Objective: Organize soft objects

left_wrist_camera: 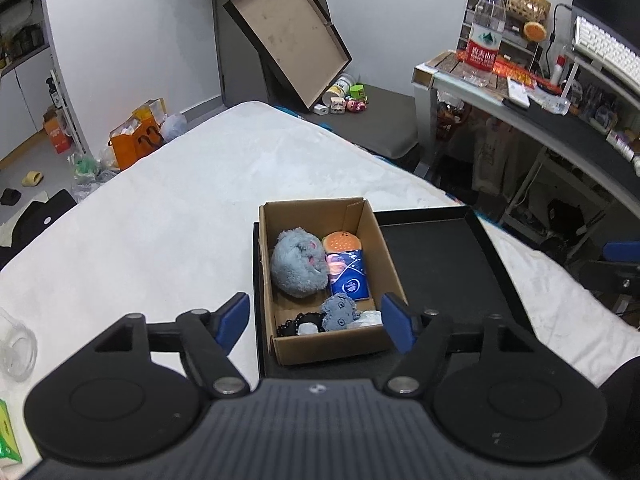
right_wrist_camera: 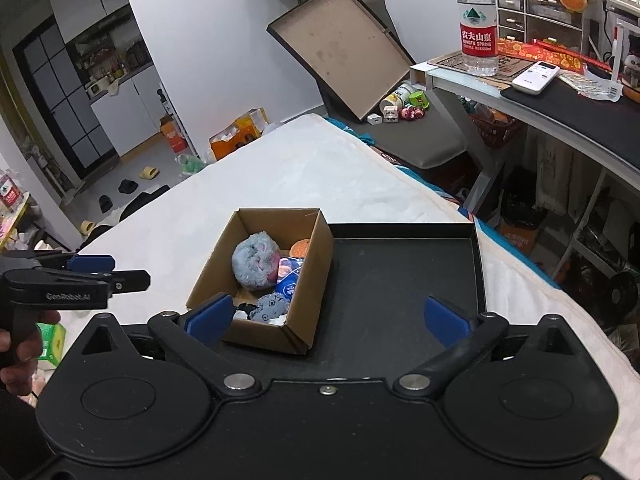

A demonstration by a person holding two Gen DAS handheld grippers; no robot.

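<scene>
A cardboard box [left_wrist_camera: 384, 248] [right_wrist_camera: 316, 280] stands on a black tray [left_wrist_camera: 440, 256] [right_wrist_camera: 400, 272] on the white bed. It holds a big blue-grey plush ball [left_wrist_camera: 298, 264] [right_wrist_camera: 256, 260], an orange burger plush [left_wrist_camera: 342, 242] [right_wrist_camera: 300, 247], a blue tissue pack [left_wrist_camera: 348, 274] [right_wrist_camera: 289, 278], a small grey plush [left_wrist_camera: 340, 312] [right_wrist_camera: 272, 307] and black and white bits. My left gripper [left_wrist_camera: 316, 322] is open and empty just before the box's near end. My right gripper [right_wrist_camera: 328, 316] is open and empty over the tray's near edge. The left gripper also shows in the right wrist view [right_wrist_camera: 92, 270].
The white bed [left_wrist_camera: 180, 200] [right_wrist_camera: 300, 168] spreads around the tray. A clear jar [left_wrist_camera: 16, 348] and a green pack [right_wrist_camera: 52, 340] lie at the left. A desk with a water bottle [right_wrist_camera: 478, 20] stands at the right. A large open lid [left_wrist_camera: 288, 36] leans on the far wall.
</scene>
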